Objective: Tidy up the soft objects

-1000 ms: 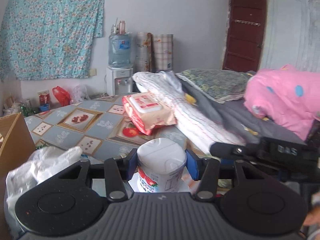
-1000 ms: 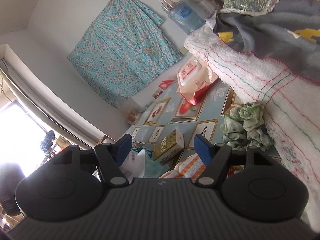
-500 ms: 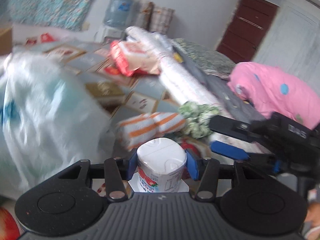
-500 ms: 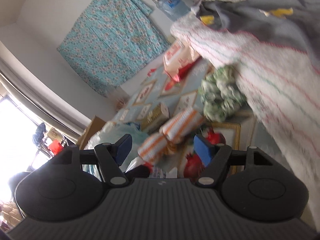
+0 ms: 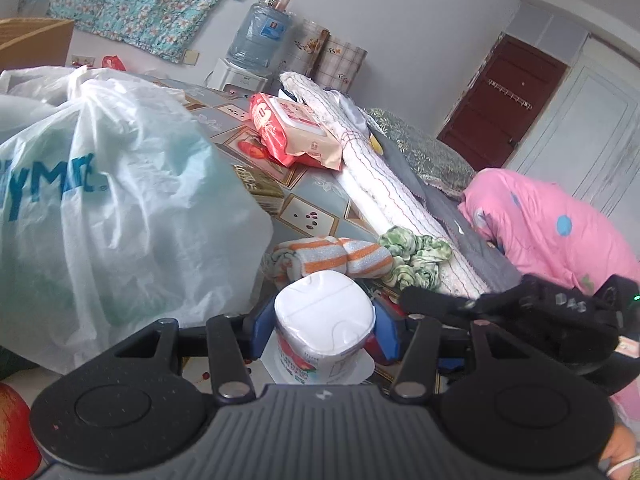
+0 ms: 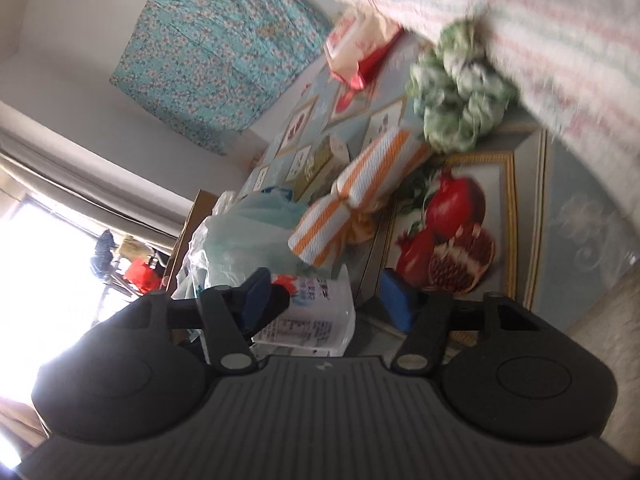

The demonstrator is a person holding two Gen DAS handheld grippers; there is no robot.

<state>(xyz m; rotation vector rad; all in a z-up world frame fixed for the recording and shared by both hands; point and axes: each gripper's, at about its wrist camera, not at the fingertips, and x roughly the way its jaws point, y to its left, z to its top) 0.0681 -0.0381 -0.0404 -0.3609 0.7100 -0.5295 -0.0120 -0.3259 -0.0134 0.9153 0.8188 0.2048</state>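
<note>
Patterned tablecloth (image 5: pixel 308 212) covers the cluttered table, with a large white plastic bag (image 5: pixel 120 216) at its left. Just past the left gripper (image 5: pixel 324 330), clenched on a white tissue roll (image 5: pixel 324 320), lie an orange-striped towel (image 5: pixel 332 258) and a green scrunched cloth (image 5: pixel 416 252). The right gripper (image 6: pixel 328 300) is closing, nothing pressed between its pads.

A thin, crinkled translucent plastic bag (image 5: pixel 120 208) lies beside a glossy film-wrapped tissue roll (image 5: pixel 324 332). The orange-striped towel (image 5: pixel 336 258) is nubby terry cloth; the worktop (image 5: pixel 316 216) wears smooth printed oilcloth.
</note>
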